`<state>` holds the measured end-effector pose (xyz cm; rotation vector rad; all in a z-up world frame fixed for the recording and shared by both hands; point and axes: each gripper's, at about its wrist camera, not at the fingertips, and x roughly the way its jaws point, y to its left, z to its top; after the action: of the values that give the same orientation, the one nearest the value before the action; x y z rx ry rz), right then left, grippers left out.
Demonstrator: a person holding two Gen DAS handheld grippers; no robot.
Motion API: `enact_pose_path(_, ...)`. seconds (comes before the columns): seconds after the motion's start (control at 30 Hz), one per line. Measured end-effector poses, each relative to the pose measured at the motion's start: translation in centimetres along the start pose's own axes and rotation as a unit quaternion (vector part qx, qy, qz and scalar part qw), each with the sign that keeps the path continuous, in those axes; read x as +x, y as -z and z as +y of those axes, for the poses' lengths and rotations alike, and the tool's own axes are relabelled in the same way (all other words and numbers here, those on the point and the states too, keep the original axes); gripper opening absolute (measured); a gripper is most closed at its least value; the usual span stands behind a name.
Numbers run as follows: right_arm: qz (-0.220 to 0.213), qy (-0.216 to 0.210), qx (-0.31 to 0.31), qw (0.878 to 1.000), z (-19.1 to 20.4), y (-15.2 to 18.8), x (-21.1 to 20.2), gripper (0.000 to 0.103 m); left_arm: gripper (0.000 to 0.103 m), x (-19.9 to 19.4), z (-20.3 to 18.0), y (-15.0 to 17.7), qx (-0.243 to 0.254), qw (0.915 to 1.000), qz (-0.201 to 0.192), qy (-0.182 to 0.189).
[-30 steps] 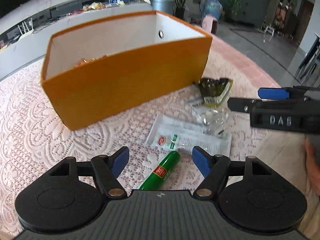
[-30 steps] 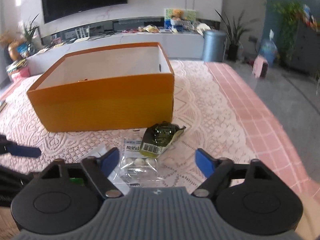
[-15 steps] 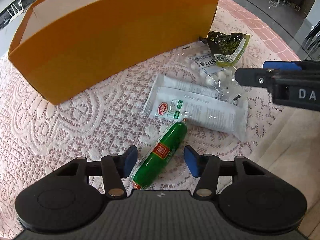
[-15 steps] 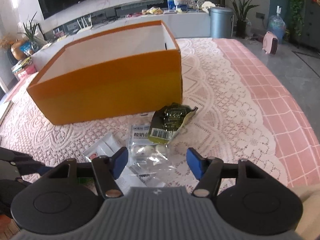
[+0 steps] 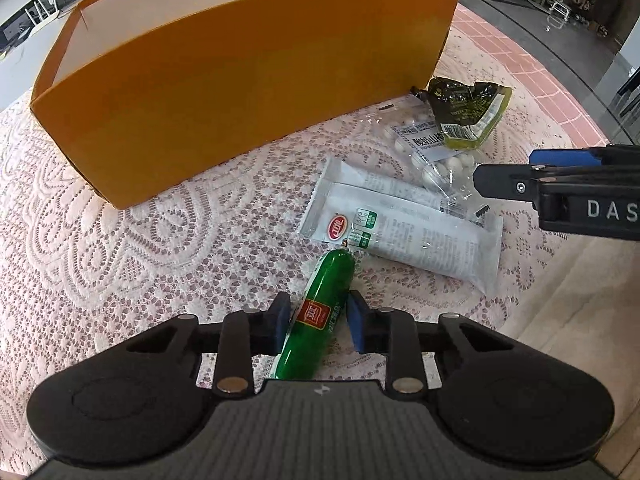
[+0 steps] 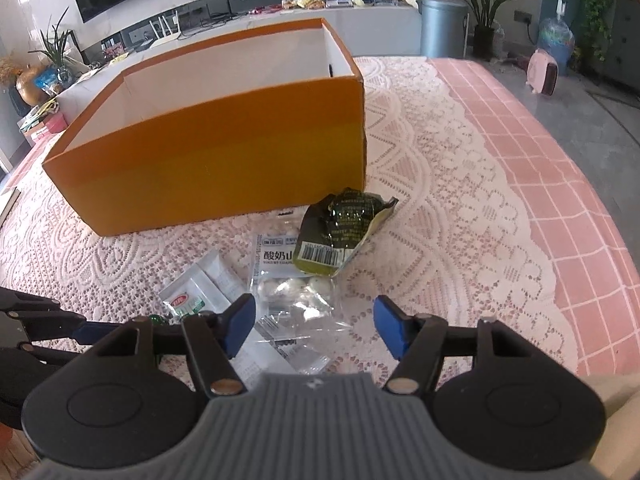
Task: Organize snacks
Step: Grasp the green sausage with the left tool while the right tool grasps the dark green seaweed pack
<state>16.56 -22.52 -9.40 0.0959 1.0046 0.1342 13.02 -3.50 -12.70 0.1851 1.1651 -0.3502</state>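
Observation:
A green sausage stick (image 5: 320, 312) lies on the lace tablecloth, and my left gripper (image 5: 318, 322) has its blue pads on either side of it, closed on it. Beyond it lie white sachets (image 5: 404, 232), a clear bag of white candies (image 5: 432, 152) and a dark green packet (image 5: 468, 108). The orange box (image 5: 240, 92) stands open behind them. My right gripper (image 6: 314, 326) is open over the candy bag (image 6: 296, 292), with the green packet (image 6: 340, 236) and the box (image 6: 224, 168) ahead. It also shows in the left wrist view (image 5: 560, 188).
The lace cloth (image 6: 440, 208) covers a pink tiled tablecloth (image 6: 560, 184) whose edge falls away at the right. A TV wall, shelf, grey bin (image 6: 442, 26) and plants stand far behind the table.
My left gripper has come down over the green sausage and its jaws have narrowed from wide open until they close on it. My right gripper has moved forward over the candy bag, still open.

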Motion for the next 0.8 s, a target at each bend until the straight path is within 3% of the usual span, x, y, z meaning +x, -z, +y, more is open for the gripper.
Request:
enact_pose_path(0.2,0.021,-0.007,0.041,0.999,-0.9,-0.6,0.7,0.078,0.032,-0.8,0.3,-0.1,-0.009,0.9999,-0.006,-0.006)
enact_pose_path(0.43,0.036,-0.002,0.08,0.996,-1.5,-2.1,1.7,0.082,0.03,-1.7,0.6,-1.2,-0.016,0.9996,-0.021,-0.013)
enact_pose_path(0.8,0.045,0.0,0.152,0.987,-3.0,-4.9,5.1,0.085,0.027,-2.7,2.6,-4.8,-0.073,0.9953,-0.064,0.005)
